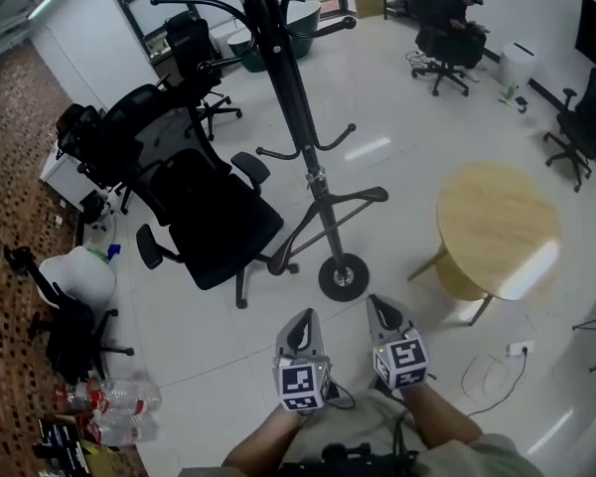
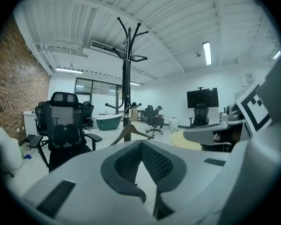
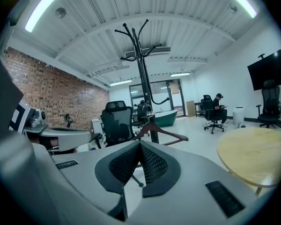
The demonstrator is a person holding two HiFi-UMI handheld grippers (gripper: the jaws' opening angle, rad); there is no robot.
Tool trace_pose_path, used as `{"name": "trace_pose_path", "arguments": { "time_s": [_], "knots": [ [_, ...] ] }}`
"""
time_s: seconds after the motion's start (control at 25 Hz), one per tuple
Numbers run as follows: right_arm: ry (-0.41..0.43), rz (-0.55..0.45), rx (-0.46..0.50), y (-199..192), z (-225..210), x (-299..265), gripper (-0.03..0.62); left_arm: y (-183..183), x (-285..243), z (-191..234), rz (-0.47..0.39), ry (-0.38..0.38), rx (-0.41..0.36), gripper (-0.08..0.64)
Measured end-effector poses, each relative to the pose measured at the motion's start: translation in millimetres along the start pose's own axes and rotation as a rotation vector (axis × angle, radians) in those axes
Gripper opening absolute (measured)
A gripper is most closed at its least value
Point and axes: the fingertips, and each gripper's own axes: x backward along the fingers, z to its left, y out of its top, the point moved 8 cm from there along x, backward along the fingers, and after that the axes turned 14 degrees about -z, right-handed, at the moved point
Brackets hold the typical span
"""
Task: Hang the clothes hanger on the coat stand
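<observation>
A tall black coat stand [image 1: 300, 117] rises from a round base on the white floor ahead of me. A brown wooden clothes hanger [image 1: 358, 198] hangs tilted against its pole, low down, just under the lower hooks. The hanger [image 2: 127, 132] shows past the jaws in the left gripper view, and the hanger [image 3: 165, 131] shows in the right gripper view too. My left gripper [image 1: 301, 320] and right gripper [image 1: 382, 308] sit side by side close to my body, short of the stand's base. Both are shut with nothing between their jaws, and both point toward the stand.
A black office chair [image 1: 207, 207] stands just left of the stand, with more chairs behind it. A round wooden table [image 1: 497, 225] is to the right. Plastic bottles [image 1: 114, 400] lie at the lower left, a cable [image 1: 497, 371] at the lower right. A person sits at the far end.
</observation>
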Motion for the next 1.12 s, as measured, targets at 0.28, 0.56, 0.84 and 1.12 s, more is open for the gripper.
{"name": "trace_pose_path", "arguments": {
  "time_s": [0.28,0.56,0.84,1.12],
  "knots": [
    [-0.010,-0.051,0.017,21,20,-6,0.002,-1,2,10,-0.014,-0.029,0.023,0.017],
    [-0.011,-0.017,0.036,19,30,-3,0.002,2,1,14,-0.030,-0.038,0.035,0.017],
    [-0.020,-0.009,0.028,13,23,-6,0.002,2,-7,9,-0.030,-0.065,0.044,0.017],
    [-0.026,-0.003,0.013,11,21,-5,0.002,-2,-9,6,-0.023,-0.077,0.035,0.017]
  ]
}}
